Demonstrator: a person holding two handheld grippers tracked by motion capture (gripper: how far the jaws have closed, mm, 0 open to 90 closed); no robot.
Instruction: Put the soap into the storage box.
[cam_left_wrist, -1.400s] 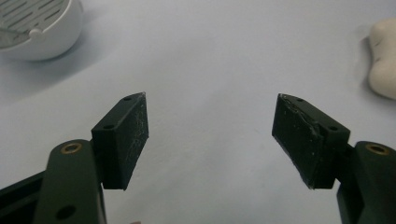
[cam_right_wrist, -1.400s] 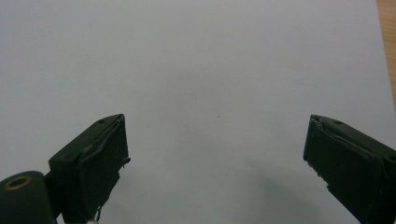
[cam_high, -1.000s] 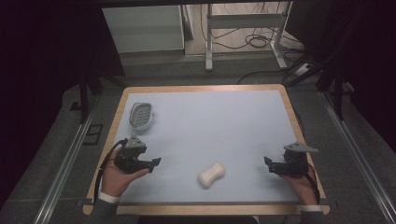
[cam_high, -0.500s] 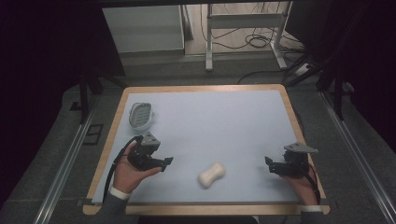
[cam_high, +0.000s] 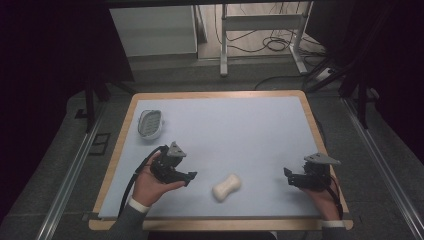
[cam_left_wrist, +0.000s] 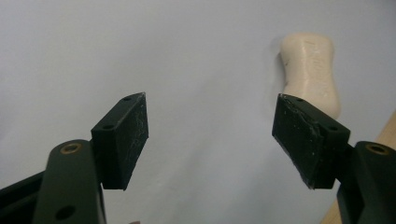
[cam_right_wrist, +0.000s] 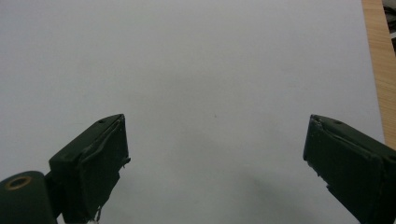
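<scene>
Cream soap bar (cam_high: 226, 187) lies flat on the pale counter (cam_high: 240, 130), near its front edge, just beside our left tool (cam_high: 189, 176). Left tool's jaws are spread wide with nothing between them; in the left gripper view the soap (cam_left_wrist: 310, 70) sits beyond the right-hand jaw, not centred. Right tool (cam_high: 288, 176) rests well apart at the counter's right side, also spread wide and holding nothing. To grab cleanly we should swing the left tool until the bar's narrow waist lies between both jaws, drop low to the surface, then close across the waist. Soap looks slippery, so squeeze gently. Soap dish (cam_high: 150, 123) waits at the back left.
</scene>
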